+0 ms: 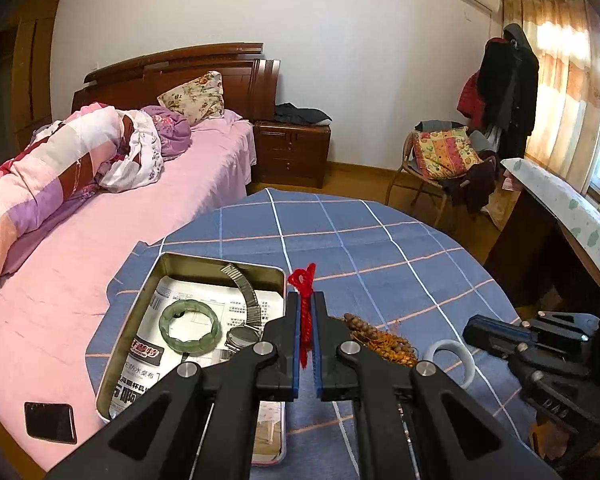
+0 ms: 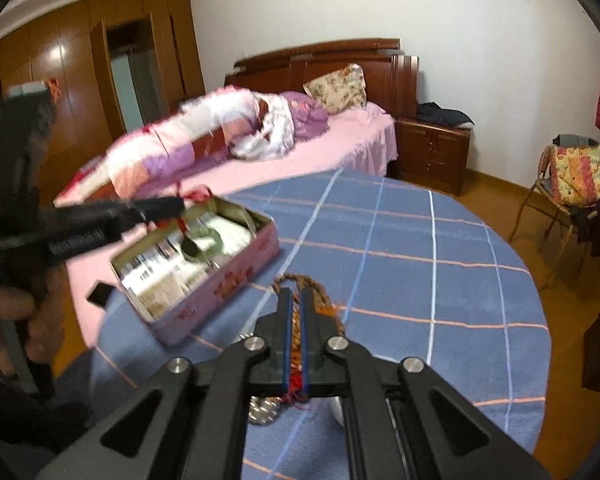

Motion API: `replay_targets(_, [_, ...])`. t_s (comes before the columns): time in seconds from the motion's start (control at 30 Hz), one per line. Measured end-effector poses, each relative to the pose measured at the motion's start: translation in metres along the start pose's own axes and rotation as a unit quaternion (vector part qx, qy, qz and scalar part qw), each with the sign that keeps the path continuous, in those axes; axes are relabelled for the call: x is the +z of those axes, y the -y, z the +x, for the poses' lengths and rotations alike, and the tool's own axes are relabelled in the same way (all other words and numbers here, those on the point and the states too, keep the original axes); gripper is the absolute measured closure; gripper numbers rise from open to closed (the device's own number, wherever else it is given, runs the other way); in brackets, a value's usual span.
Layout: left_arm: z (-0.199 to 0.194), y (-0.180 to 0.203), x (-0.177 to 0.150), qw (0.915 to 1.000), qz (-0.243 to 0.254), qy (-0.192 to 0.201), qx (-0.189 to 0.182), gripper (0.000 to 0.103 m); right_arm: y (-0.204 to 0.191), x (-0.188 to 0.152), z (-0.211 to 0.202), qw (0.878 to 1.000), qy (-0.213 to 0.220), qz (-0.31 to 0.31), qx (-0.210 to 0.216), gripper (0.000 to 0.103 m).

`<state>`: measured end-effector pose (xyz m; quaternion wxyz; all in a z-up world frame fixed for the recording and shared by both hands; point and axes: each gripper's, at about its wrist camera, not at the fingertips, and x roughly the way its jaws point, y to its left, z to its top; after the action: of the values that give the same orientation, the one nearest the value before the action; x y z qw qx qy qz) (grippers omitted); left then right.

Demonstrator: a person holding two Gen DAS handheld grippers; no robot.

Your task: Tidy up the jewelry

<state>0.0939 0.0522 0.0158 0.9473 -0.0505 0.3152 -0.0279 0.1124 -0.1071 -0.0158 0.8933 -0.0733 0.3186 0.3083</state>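
An open tin box (image 1: 140, 300) holding a green bangle (image 1: 191, 327) and a watch (image 1: 242, 332) is seen at the left of the blue checked tablecloth (image 1: 360, 240). A red cord (image 1: 305, 312) is pinched between the closed jaws of the left gripper (image 1: 307, 300), beside the tin. Farther right, a beaded string (image 2: 296, 336) is clasped in the nearly closed jaws of the right gripper (image 2: 296, 300).

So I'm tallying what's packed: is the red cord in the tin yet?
Out. The left gripper is shut on the red cord, held above the open tin.
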Motion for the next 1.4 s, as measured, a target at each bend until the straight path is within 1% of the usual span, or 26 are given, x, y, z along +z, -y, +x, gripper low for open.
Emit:
replay_targets(0.03, [0.001, 0.0, -0.001, 1.0, -0.001, -0.001, 0.0, 0.1, -0.001, -0.003, 0.006, 1.0, -0.01, -0.003, -0.008, 0.067])
replay_targets(0.07, [0.001, -0.001, -0.003, 1.0, -0.002, -0.002, 0.0, 0.1, -0.004, -0.007, 0.012, 1.0, -0.02, -0.004, -0.01, 0.034])
replay_targets(0.1, [0.003, -0.002, -0.006, 1.0, -0.003, -0.005, 0.0, 0.1, -0.003, -0.012, 0.017, 1.0, -0.025, -0.002, -0.013, 0.027])
replay_targets(0.2, [0.008, -0.004, -0.012, 0.9999, -0.009, -0.015, -0.001, 0.1, -0.001, -0.023, 0.03, 0.999, -0.048, -0.002, -0.022, 0.036])
replay_targets(0.27, [0.009, -0.004, -0.017, 0.9997, -0.013, -0.02, -0.002, 0.1, 0.002, -0.028, 0.037, 0.998, -0.057, 0.005, -0.016, 0.036])
replay_targets(0.33, [0.011, -0.005, -0.02, 0.9996, -0.016, -0.024, -0.003, 0.1, 0.005, -0.031, 0.044, 0.998, -0.067, 0.005, -0.016, 0.041])
replay_targets(0.43, [0.012, -0.006, -0.022, 0.9995, -0.017, -0.027, -0.002, 0.1, 0.003, -0.034, 0.049, 0.997, -0.076, 0.002, -0.009, 0.052])
replay_targets(0.47, [0.012, -0.007, -0.022, 0.9995, -0.018, -0.027, -0.002, 0.1, 0.003, -0.035, 0.052, 0.997, -0.08, 0.001, -0.008, 0.062])
replay_targets(0.5, [0.011, -0.007, -0.022, 0.9995, -0.018, -0.027, -0.002, 0.1, 0.003, -0.036, 0.052, 0.997, -0.081, 0.001, -0.005, 0.085])
replay_targets(0.53, [0.011, -0.008, -0.022, 0.9995, -0.018, -0.027, -0.002, 0.1, 0.003, -0.037, 0.051, 0.997, -0.081, 0.001, -0.004, 0.098])
replay_targets(0.57, [0.011, -0.007, -0.022, 0.9995, -0.018, -0.026, -0.002, 0.1, 0.003, -0.037, 0.048, 0.997, -0.077, -0.001, -0.006, 0.096])
replay_targets(0.6, [0.01, -0.008, -0.022, 0.9995, -0.018, -0.025, -0.002, 0.1, 0.003, -0.037, 0.045, 0.997, -0.074, -0.001, -0.005, 0.097])
replay_targets(0.7, [0.008, -0.01, -0.022, 0.9995, -0.02, -0.022, -0.002, 0.1, 0.005, -0.033, 0.03, 0.999, -0.05, 0.006, -0.005, 0.097])
replay_targets(0.9, [0.001, -0.01, -0.017, 0.9997, -0.021, -0.015, -0.002, 0.1, 0.01, -0.013, -0.003, 1.0, -0.002, 0.01, -0.009, 0.097])
replay_targets(1.0, [0.0, -0.009, -0.016, 0.9997, -0.022, -0.013, -0.004, 0.1, 0.009, -0.004, -0.008, 1.0, 0.007, 0.007, -0.01, 0.097])
replay_targets(1.2, [-0.002, -0.011, -0.013, 0.9997, -0.02, -0.011, -0.003, 0.1, 0.006, 0.002, -0.006, 1.0, 0.013, 0.002, -0.016, 0.097])
replay_targets(1.4, [-0.011, -0.013, -0.003, 0.9999, -0.01, 0.004, 0.002, 0.1, -0.001, 0.027, -0.026, 0.999, 0.042, -0.018, -0.018, 0.097])
